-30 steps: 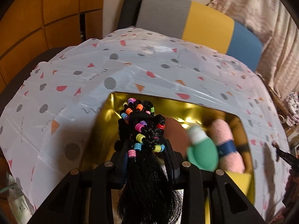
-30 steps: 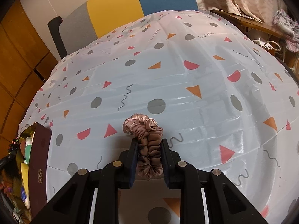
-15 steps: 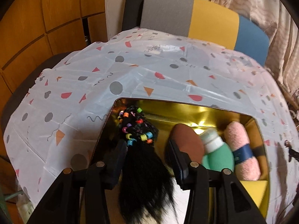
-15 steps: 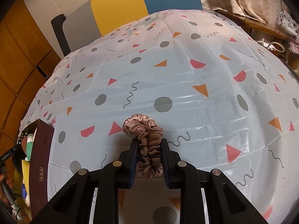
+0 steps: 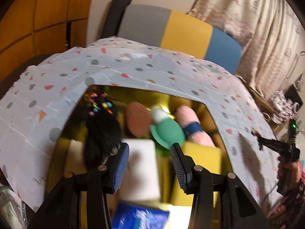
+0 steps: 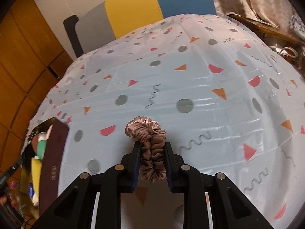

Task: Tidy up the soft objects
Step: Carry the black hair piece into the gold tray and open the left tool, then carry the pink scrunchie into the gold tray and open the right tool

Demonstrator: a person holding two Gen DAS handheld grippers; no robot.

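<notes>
**Hairpiece dropped in the box, scrunchie waiting its turn**

Your left tool (image 5: 150, 159) hangs above the gold-lined box (image 5: 217, 118) with its fingers apart and nothing between them. The black beaded hairpiece (image 5: 102, 126) lies inside at the left, beside the brown puff (image 5: 136, 121), the green sponge (image 5: 167, 132) and the pink roll (image 5: 192, 126), so soft items sit side by side. Your right tool (image 6: 152, 161) is clamped on the satin scrunchie (image 6: 151, 145) above the tabletop (image 6: 209, 99), well apart from the box (image 6: 55, 148), probably next to go in. A second ago the left tool gripped the hairpiece; it has since let go and pulled back.
</notes>
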